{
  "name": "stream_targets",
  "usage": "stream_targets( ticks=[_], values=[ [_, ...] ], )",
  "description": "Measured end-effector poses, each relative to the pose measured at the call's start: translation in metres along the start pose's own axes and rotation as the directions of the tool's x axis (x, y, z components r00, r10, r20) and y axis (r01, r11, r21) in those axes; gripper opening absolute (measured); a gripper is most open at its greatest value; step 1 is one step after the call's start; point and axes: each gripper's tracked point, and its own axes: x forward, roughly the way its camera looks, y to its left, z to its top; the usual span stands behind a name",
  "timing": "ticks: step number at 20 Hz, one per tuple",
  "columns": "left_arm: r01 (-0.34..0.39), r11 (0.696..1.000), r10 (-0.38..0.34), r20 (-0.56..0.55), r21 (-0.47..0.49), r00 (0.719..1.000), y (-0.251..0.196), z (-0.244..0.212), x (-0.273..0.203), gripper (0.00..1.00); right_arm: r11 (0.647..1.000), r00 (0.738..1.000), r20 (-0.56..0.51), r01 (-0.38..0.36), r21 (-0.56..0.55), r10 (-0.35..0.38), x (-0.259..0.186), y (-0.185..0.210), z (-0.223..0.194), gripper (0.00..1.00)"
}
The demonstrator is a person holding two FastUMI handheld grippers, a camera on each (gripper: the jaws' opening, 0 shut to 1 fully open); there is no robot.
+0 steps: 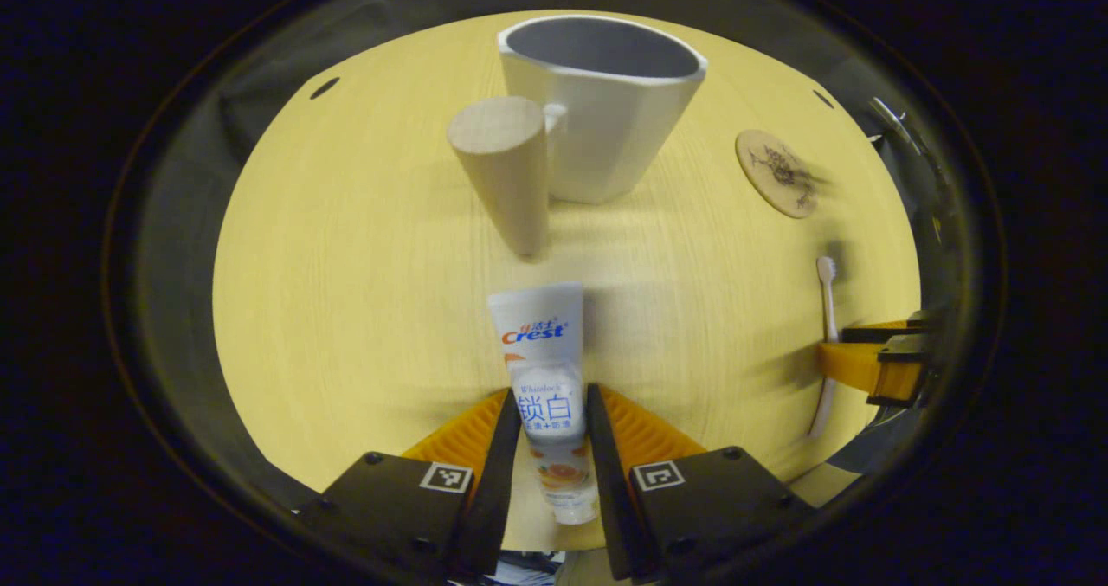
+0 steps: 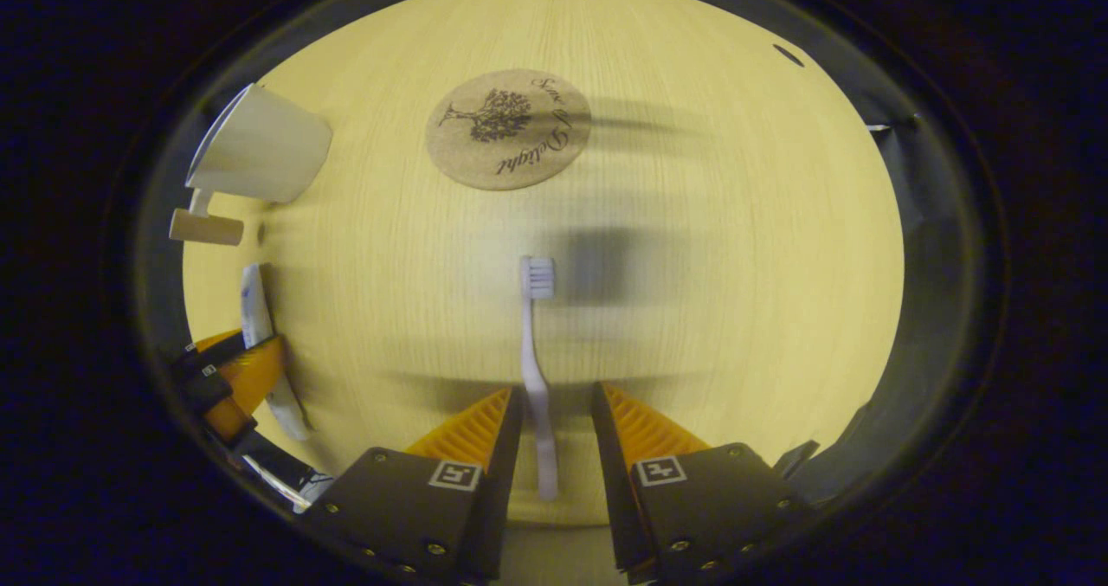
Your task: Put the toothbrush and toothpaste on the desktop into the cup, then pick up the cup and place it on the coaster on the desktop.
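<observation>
In the left gripper view my left gripper (image 1: pixel 550 389) is shut on the lower part of the white toothpaste tube (image 1: pixel 541 352), which points toward the white cup (image 1: pixel 602 101). The cup stands upright with a wooden handle (image 1: pixel 506 170) facing me. In the right gripper view the pale toothbrush (image 2: pixel 532 352) lies flat on the table, bristles away from me. Its handle sits between the fingers of my right gripper (image 2: pixel 557 387), close to the left finger with a gap on the other side. The round cork coaster (image 2: pixel 508 129) lies beyond the brush.
The yellow wooden table (image 2: pixel 736 248) carries everything. In the right gripper view the cup (image 2: pixel 260 144), the toothpaste (image 2: pixel 255 305) and the left gripper (image 2: pixel 238 370) show at far left. The left gripper view has the coaster (image 1: pixel 777 173), toothbrush (image 1: pixel 827 309) and right gripper (image 1: pixel 874 365) at right.
</observation>
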Motion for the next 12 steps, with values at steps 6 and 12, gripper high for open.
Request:
stream_targets(
  ticks=[6, 12],
  values=[
    [-0.011, 1.0, 0.011, -0.009, -0.006, 1.0, 0.015, 0.007, 0.002, 0.29, 1.0, 1.0, 0.008, -0.013, 0.016, 0.013, -0.005, -0.005, 0.005, 0.02],
    [0.024, 0.997, -0.024, 0.006, -0.078, 1.0, 0.026, -0.013, -0.019, 0.21, 0.999, 1.0, 0.006, -0.029, 0.026, 0.029, 0.0, -0.006, 0.005, 0.02]
  ],
)
